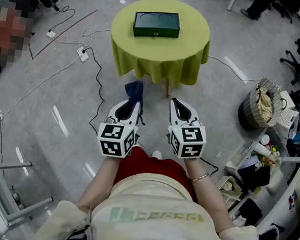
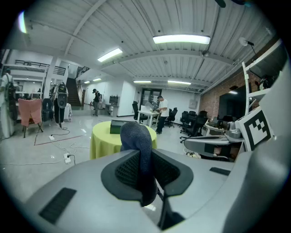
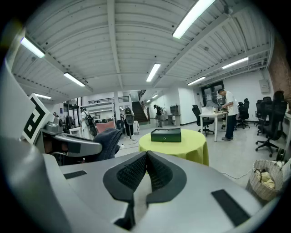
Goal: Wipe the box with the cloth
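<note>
I stand short of the round desk [image 1: 189,58], draped in yellow-green, with both tongs raised at waist height over the bare floor [image 1: 74,99]. The dark green box [image 1: 156,24] sits on the desk straight ahead, well apart from both tongs and a little past the desk's middle.

The left tongs [image 1: 130,105] are clamped on a dark blue cloth [image 1: 135,90]. In the left gripper view a fold of it is pinched between the ribbed pads and stands up above the tips, with the rest hanging below. The right tongs [image 1: 178,105] are closed pad to pad with nothing between them, as the right gripper view shows plainly.

The reach ahead turns on one relation. The box lies dead ahead and between the two lines of aim, just left of the cloth in the left gripper view and slightly right of the jaw line in the right gripper view. In the head view it lines up more closely with the cloth-bearing left tongs, so I judge that hand has the shorter path.

The box lies flat, lid up, its long axis running left to right across my view. One long side faces me and carries a small pale mark at its middle; the short ends point to either side. A wipe along the lid would therefore run sideways. First I must close the gap and bring the cloth over the desk's near edge.
</note>
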A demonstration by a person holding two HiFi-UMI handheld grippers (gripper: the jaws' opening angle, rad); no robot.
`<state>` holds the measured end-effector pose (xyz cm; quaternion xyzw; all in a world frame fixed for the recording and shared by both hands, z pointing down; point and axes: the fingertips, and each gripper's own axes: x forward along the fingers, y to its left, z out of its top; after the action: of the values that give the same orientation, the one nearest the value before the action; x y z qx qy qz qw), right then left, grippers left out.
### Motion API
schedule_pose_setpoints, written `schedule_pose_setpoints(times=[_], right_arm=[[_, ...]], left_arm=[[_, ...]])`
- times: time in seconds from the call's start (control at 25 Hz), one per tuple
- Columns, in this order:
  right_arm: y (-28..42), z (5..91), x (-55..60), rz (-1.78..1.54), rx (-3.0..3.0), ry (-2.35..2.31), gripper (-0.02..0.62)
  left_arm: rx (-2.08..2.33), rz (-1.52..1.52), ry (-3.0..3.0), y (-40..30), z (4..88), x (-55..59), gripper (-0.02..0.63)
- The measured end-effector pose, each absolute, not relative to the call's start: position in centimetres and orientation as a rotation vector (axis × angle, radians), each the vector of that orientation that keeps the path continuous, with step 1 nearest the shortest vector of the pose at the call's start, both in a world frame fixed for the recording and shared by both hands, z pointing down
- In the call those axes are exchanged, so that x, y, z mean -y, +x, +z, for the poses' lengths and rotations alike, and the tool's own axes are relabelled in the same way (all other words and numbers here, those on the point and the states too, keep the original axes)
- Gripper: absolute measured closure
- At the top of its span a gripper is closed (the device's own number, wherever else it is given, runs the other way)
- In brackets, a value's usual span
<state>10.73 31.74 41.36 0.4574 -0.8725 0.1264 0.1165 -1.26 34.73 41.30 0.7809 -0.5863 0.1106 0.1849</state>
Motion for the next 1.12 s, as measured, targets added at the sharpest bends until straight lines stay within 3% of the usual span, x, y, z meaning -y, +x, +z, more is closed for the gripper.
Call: schedule_pose_setpoints(times=[0.6,1.12], right_arm=[[11.1,41.5,-27.9,0.427,2.619,1.319,0.557],[5.8,42.6,-13.3,0.502,2.584,1.359,0.557]], left_arm=[[1.690,0.297,2.197,-1.5,40.9,-30.5,0.535],[1.659,0.324,2.180,-8.0,42.9,-15.6,0.535]])
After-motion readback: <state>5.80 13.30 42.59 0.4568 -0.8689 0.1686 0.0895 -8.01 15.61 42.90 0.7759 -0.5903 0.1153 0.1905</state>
